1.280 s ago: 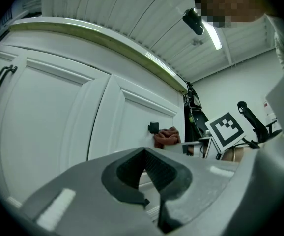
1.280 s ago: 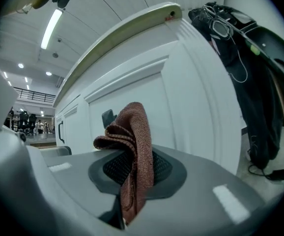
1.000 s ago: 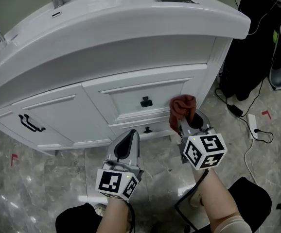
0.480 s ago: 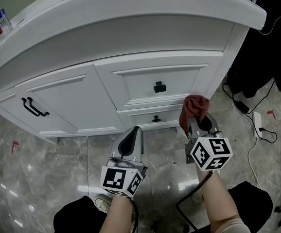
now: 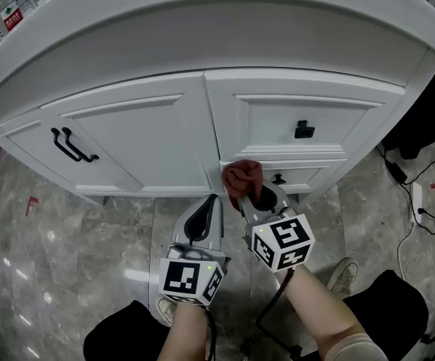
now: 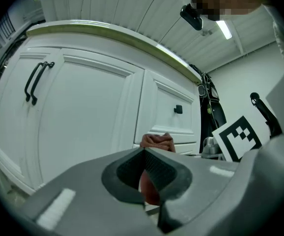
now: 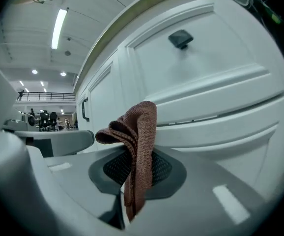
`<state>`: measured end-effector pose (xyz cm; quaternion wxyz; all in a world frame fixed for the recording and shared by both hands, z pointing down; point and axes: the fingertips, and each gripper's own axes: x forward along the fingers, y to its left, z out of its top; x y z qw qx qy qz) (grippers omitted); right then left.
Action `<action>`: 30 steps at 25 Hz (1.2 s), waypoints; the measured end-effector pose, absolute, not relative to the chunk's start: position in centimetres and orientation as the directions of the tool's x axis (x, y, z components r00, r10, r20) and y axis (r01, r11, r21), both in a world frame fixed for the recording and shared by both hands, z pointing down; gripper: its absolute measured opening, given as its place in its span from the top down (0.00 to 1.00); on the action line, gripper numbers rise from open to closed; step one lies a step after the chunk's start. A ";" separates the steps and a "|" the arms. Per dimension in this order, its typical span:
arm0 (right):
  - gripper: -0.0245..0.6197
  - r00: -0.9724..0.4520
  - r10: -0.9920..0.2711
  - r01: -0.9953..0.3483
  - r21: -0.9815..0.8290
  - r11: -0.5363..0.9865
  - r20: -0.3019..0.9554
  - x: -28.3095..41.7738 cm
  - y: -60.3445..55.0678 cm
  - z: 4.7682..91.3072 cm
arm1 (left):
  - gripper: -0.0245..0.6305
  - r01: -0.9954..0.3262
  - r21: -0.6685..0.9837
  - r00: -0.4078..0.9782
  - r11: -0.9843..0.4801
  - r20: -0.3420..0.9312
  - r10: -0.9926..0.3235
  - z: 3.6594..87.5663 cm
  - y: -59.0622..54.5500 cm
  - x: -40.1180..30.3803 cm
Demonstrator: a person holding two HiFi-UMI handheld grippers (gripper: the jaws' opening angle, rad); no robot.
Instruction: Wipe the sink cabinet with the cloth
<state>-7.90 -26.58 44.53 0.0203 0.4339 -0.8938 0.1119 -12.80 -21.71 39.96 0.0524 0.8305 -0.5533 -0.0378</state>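
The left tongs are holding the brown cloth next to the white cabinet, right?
Not quite. The right tongs are holding the brown cloth next to the white cabinet; the right gripper view shows it pinched between them. The left tongs are shut with nothing in them.

Left gripper (image 5: 208, 206) jaws together; right gripper (image 5: 255, 196) clamps the cloth (image 5: 242, 177).

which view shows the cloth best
The right gripper view: the cloth fills the centre, clamped in the right tool. The head view shows only its bunched top from above; the left gripper view, a scrap beyond the shut left tool.
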 end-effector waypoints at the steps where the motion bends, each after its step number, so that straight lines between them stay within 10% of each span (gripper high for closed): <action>1: 0.84 -0.636 -0.758 -0.770 -0.181 0.612 0.141 -8.9 -26.7 44.9 | 0.96 -0.919 0.132 0.375 -0.372 0.001 -0.927 40.1 -21.7 -13.4; 30: 0.83 -0.442 -0.875 -0.895 -0.155 0.418 0.198 3.9 -28.6 46.8 | 0.96 -0.877 0.157 0.464 -0.455 0.027 -0.885 42.6 -22.7 -7.0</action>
